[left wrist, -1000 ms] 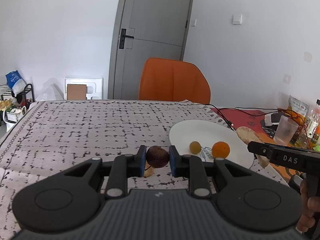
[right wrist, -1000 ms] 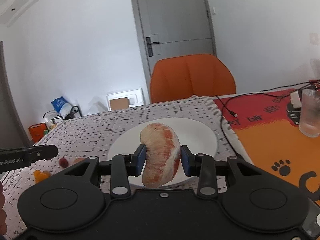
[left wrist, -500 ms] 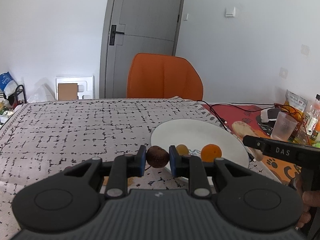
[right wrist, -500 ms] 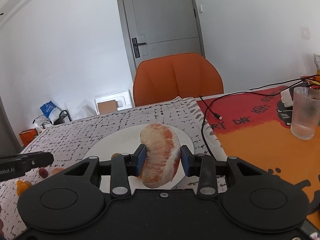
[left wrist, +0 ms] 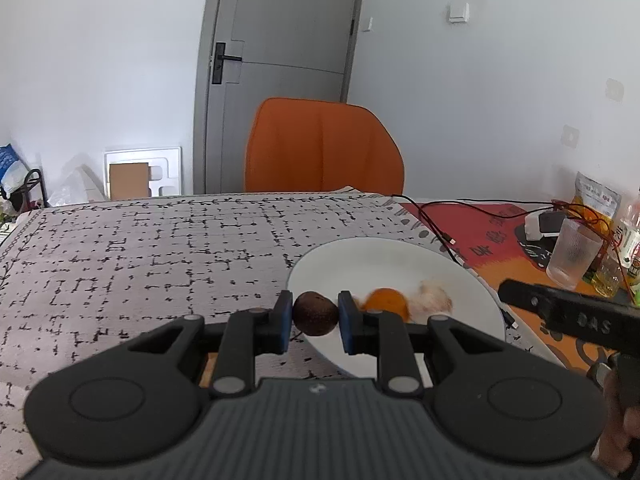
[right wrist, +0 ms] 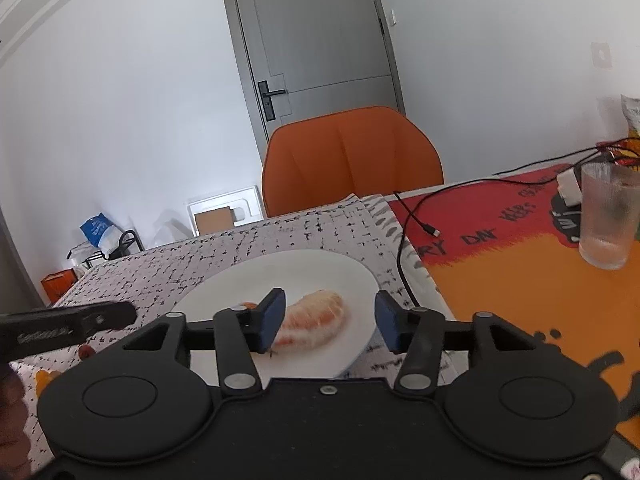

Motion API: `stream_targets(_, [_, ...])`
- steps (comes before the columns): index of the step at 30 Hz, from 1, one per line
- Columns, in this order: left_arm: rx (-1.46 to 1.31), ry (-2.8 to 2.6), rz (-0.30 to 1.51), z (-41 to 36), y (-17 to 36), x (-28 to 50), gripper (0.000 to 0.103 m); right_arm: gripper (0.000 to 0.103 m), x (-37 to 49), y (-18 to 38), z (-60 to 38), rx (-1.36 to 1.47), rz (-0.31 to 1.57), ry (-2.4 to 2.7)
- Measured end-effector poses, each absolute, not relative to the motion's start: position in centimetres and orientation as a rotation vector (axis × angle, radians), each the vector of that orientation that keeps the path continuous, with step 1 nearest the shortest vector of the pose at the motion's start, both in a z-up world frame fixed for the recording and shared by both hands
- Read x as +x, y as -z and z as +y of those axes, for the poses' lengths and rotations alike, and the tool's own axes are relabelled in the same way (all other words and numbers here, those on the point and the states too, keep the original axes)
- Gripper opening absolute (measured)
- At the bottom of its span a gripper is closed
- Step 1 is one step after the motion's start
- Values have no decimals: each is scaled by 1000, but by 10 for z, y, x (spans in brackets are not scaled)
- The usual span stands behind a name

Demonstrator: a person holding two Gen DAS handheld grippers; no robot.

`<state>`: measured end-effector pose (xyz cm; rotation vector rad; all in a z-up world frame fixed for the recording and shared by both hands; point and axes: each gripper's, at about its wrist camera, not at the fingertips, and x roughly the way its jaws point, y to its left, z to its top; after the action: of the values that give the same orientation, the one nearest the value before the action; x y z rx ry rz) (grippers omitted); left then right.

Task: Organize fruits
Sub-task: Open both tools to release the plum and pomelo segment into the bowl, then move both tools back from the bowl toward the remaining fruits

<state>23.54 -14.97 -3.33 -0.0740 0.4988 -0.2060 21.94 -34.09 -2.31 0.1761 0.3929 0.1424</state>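
A small brown round fruit [left wrist: 315, 313] is pinched between the blue pads of the left tongs [left wrist: 313, 316], held above the near left rim of a white plate [left wrist: 384, 260]. Just beyond the left tongs' right pad, a small orange fruit [left wrist: 386, 301] lies on the plate, with a pale peeled citrus segment [left wrist: 434, 301] beside it to the right. The right tongs [right wrist: 327, 316] are seen with their jaws opening; the peeled citrus segment [right wrist: 314, 319] lies on the plate [right wrist: 320, 270] between the spread pads, gripped by neither, though it sits close against the left pad. The plate rests on a surface covered by a grey cloth with black dashes [left wrist: 160, 248]. Further right, a ribbed clear glass [right wrist: 606, 216] stands on an orange and red mat [right wrist: 500, 264]. Beyond the surface, an orange chair [left wrist: 324, 148] is seen before a grey door [left wrist: 284, 40].
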Motion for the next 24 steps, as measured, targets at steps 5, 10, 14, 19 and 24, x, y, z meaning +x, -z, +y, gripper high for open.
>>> stream_targets(5, [-68, 229, 500, -161, 33, 240, 23, 57, 210, 26, -342, 180, 406, -148])
stream_targets(10, [-75, 248, 499, -165, 30, 239, 27, 64, 205, 28, -343, 199, 415, -151])
stream_targets(14, [-78, 240, 493, -160, 28, 233, 29, 69, 203, 30, -342, 211, 420, -152])
stream_targets(19, [-76, 204, 496, -148, 27, 226, 45, 74, 199, 31, -337, 220, 416, -163])
stream_targets(24, [-73, 159, 482, -133, 26, 215, 69, 80, 197, 33, -330, 227, 429, -182])
